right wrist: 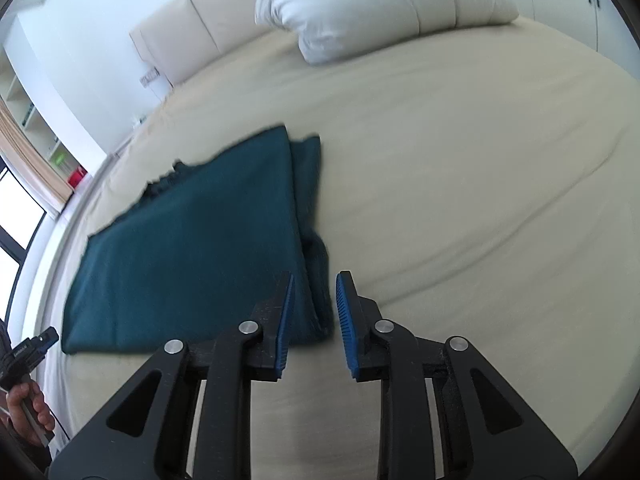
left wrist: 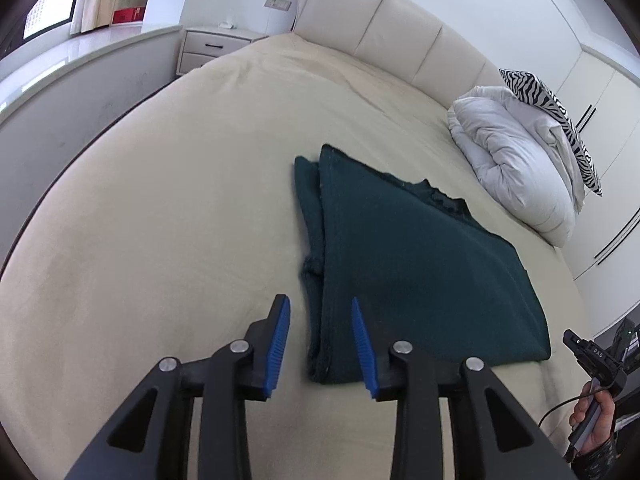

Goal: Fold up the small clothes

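A dark green garment [left wrist: 408, 264] lies folded flat on the beige bed [left wrist: 180, 208], with a narrow folded layer showing along its left side. My left gripper [left wrist: 320, 304] is open and empty, just above the garment's near left edge. In the right wrist view the same garment [right wrist: 192, 248] lies left of centre. My right gripper [right wrist: 314, 280] is open and empty, with its fingers on either side of the garment's near right edge. The right gripper's body and the hand holding it show at the right edge of the left wrist view [left wrist: 596, 364].
A white folded duvet [left wrist: 516, 160] with a zebra-print pillow [left wrist: 560, 120] sits at the bed's head on the right. A padded headboard [left wrist: 380, 28] and a bedside table [left wrist: 216, 46] stand behind. A low wall ledge [left wrist: 60, 92] runs along the bed's left.
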Motion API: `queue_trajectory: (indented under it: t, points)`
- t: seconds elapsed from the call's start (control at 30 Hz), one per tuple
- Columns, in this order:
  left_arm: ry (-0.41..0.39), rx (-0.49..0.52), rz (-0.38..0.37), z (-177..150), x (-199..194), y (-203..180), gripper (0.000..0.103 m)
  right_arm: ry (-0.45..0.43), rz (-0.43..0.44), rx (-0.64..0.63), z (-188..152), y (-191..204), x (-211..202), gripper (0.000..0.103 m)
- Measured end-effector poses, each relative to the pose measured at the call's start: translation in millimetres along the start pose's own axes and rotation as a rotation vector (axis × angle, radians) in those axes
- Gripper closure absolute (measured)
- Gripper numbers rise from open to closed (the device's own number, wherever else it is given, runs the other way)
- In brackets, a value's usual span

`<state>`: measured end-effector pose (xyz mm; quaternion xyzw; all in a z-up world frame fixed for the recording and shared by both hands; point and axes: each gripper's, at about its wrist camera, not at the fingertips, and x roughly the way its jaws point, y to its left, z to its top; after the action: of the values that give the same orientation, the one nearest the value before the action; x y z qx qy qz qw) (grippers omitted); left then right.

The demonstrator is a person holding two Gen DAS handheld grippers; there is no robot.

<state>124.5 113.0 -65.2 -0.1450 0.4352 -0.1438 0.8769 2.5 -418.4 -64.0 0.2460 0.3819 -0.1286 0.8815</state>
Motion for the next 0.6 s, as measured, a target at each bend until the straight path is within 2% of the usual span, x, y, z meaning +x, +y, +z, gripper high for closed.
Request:
queue_trajectory:
  t: [0.07,0.13,0.2,0.27,0.33,0.5,0.57,0.6]
  points:
    - [-0.012,0.041,-0.008,13,4,-18,0.065,-0.018,0.039,-0.014,12,13,-6,0.081]
    - [-0.02,0.114,-0.013,28,19,-47,0.063,0.007,0.107,-0.037,24,34,1,0.081]
    - [-0.045,0.203,-0.001,43,37,-77,0.058,0.041,0.202,-0.039,35,60,18,0.081]
    - [-0.059,0.274,0.019,63,67,-107,0.058,0.07,0.304,-0.048,45,90,42,0.081]
    - [-0.061,0.284,0.018,79,93,-123,0.058,0.102,0.344,-0.055,53,119,71,0.081]
    - [0.002,0.255,0.056,84,148,-122,0.058,0.204,0.485,0.057,67,165,147,0.081]
    - [0.039,0.239,0.062,75,165,-110,0.058,0.249,0.499,0.12,70,168,181,0.081]
    - [0.027,0.232,0.037,70,167,-102,0.058,0.262,0.487,0.15,71,163,195,0.081]
